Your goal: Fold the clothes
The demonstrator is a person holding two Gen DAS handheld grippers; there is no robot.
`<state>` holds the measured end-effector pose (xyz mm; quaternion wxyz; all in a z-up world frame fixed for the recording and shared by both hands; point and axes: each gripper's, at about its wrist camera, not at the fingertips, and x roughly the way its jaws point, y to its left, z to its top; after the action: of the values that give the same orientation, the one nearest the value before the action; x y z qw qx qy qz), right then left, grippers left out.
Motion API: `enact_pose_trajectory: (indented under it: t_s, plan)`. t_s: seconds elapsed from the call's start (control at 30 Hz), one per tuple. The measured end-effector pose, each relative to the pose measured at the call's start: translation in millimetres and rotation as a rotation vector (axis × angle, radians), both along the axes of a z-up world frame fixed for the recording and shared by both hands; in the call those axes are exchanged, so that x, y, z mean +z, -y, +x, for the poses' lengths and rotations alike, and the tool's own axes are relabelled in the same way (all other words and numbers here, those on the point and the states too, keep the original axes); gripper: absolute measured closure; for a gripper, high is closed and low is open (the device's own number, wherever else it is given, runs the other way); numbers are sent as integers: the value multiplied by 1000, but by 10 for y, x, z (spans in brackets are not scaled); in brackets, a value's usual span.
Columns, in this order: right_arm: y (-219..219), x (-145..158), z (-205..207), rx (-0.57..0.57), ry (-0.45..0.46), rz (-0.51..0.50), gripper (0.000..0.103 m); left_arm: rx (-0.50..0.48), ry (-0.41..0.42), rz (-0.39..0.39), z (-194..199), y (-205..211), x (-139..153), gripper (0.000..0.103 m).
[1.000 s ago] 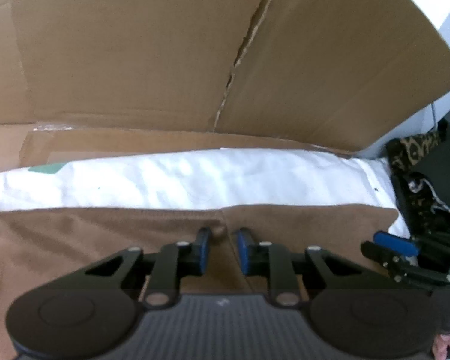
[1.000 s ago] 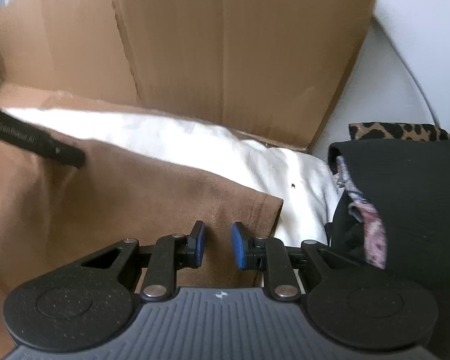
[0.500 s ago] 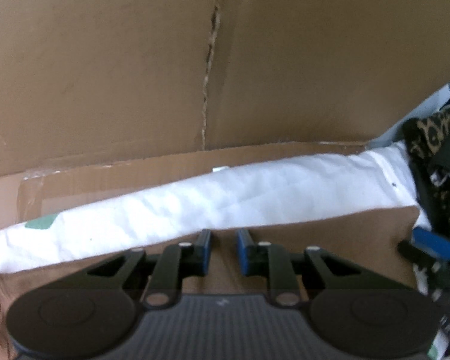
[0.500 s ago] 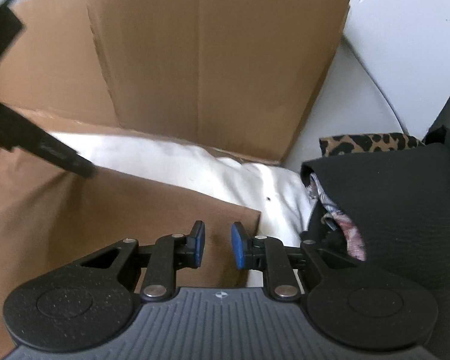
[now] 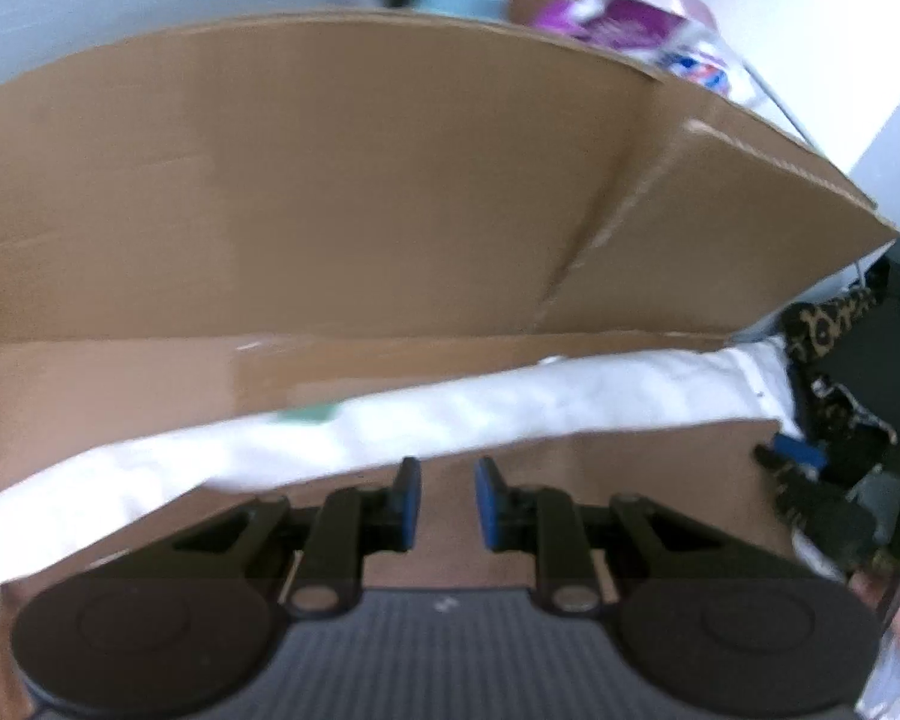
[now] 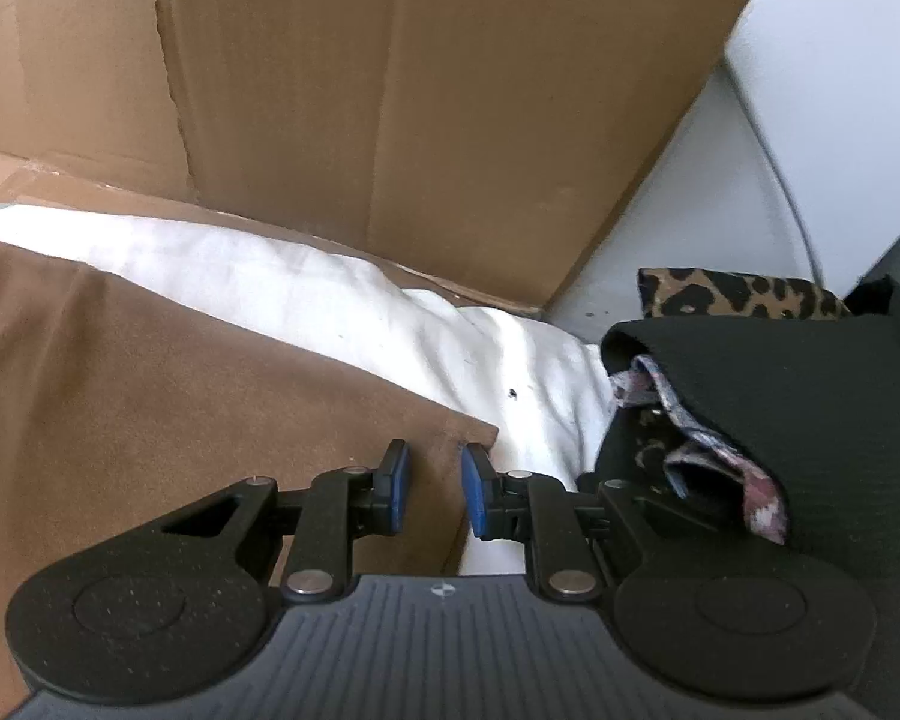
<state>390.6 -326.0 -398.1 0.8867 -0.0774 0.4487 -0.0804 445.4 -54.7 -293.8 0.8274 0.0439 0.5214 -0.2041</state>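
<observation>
Right gripper (image 6: 432, 495) straddles the brown garment's (image 6: 150, 390) corner.

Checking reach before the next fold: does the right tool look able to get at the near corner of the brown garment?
Probably yes: the brown garment's corner lies just beyond the right tool, nothing covering it; the black clothes pile sits off to the side.

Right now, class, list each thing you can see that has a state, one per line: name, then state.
Brown garment: folded, flat on the white cloth.
White cloth: spread out, wrinkled.
Cardboard: standing upright, creased.
Black garment: heaped, unfolded.
Leopard-print garment: bunched behind the black one.
Left claw: jaws apart, nothing between.
Right claw: jaws apart over the brown garment's corner.
</observation>
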Motion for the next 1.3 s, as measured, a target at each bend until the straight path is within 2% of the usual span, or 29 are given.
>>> enact_pose_trajectory:
  t_s: [0.1, 0.2, 0.33, 0.47, 0.63, 0.8, 0.97, 1.1, 1.3]
  plan:
    - [-9, 119, -92, -4, 25, 32, 78, 55, -5, 1, -133, -493, 153, 82]
    - [-30, 256, -241, 36, 65, 76, 77, 119, 35, 54, -296, -951, 335, 82]
    - [-122, 308, -373, 103, 65, 57, 77, 194, 57, 83, -459, -1476, 557, 82]
    - [-161, 414, -452, 115, 66, 86, 77, 269, 71, 100, -620, -1972, 725, 82]
    - [-200, 703, -577, 128, 98, 193, 76, 361, 75, 115, -951, -2621, 844, 80]
    - [-336, 954, -756, 168, 123, 240, 75, 496, 26, 123, -1381, -3320, 686, 79]
    - [-449, 968, -938, 197, 121, 259, 75, 585, -10, 132, -1786, -3835, 484, 80]
    - [-536, 963, -1047, 223, 70, 288, 75, 606, -42, 102, -2004, -4044, 361, 80]
    - [-698, 1022, -1207, 345, -21, 276, 74, 604, -68, 33, -2269, -4093, 102, 83]
